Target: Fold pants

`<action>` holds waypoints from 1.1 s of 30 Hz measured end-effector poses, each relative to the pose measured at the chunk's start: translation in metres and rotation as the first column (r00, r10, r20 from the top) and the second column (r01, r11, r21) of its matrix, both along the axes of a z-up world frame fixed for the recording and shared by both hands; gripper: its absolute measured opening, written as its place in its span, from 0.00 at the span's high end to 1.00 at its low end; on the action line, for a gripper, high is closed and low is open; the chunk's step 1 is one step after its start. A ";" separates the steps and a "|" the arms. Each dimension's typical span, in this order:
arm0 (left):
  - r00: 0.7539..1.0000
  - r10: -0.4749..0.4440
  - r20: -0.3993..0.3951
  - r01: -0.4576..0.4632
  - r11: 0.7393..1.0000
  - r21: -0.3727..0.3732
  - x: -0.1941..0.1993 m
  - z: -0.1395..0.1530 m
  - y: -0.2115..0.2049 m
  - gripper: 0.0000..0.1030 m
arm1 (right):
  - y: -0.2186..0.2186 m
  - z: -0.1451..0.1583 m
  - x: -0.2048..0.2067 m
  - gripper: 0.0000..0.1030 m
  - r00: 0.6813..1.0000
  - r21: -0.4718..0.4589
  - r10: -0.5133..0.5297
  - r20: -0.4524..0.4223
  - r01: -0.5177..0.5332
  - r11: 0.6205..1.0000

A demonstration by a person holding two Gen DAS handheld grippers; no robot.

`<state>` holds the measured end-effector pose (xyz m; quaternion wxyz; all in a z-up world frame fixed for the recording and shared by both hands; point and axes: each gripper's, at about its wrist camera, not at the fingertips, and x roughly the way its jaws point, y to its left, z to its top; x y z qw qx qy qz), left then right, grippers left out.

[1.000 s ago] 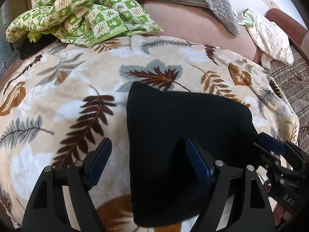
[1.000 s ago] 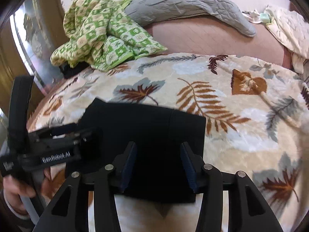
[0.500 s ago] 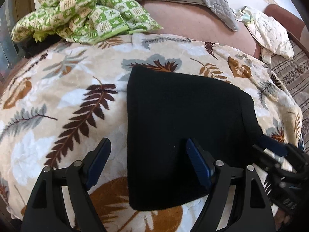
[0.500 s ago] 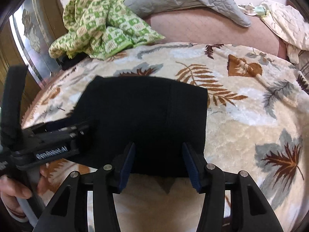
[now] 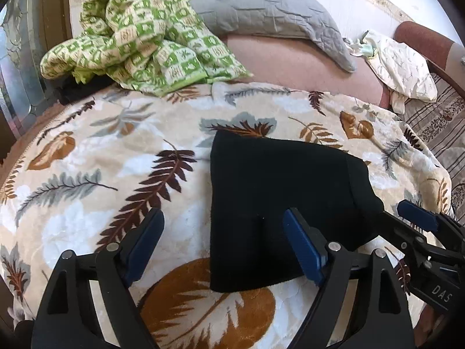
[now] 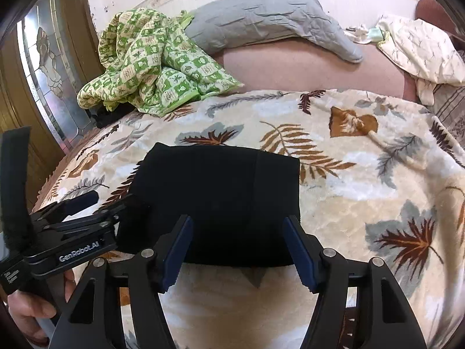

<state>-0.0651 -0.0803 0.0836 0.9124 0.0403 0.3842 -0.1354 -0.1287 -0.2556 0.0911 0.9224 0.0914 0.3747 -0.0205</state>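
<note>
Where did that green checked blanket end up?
The green checked blanket lies bunched at the far left of the bed in both views, against the grey pillow, beyond the folded black pants.

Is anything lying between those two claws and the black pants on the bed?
Nothing visible. The black pants lie folded on the leaf-print blanket, right under the left gripper and right gripper; both jaws are opening, gripping nothing.

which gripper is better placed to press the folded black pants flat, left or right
Right, probably. The right gripper sits centred over the folded pants' near edge, jaws opening, nothing gripped; the left gripper straddles their side edge, half over the blanket.
</note>
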 end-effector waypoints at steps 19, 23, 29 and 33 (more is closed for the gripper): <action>0.997 0.006 0.071 -0.007 1.000 0.011 -0.029 0.011 0.012 0.17 | 0.011 0.006 -0.011 0.32 1.000 -0.006 -0.008 0.014 0.008 1.000; 0.997 0.002 0.079 -0.003 1.000 0.014 -0.032 0.014 0.012 0.17 | 0.011 0.006 -0.014 0.30 1.000 -0.012 -0.012 0.018 0.013 1.000; 0.997 -0.004 0.078 0.003 1.000 0.012 -0.033 0.014 0.010 0.17 | 0.011 0.005 -0.016 0.29 1.000 -0.018 -0.009 0.017 0.009 1.000; 0.997 -0.006 0.082 0.005 1.000 0.013 -0.033 0.014 0.010 0.17 | 0.009 0.005 -0.017 0.28 1.000 -0.016 -0.010 0.015 0.011 1.000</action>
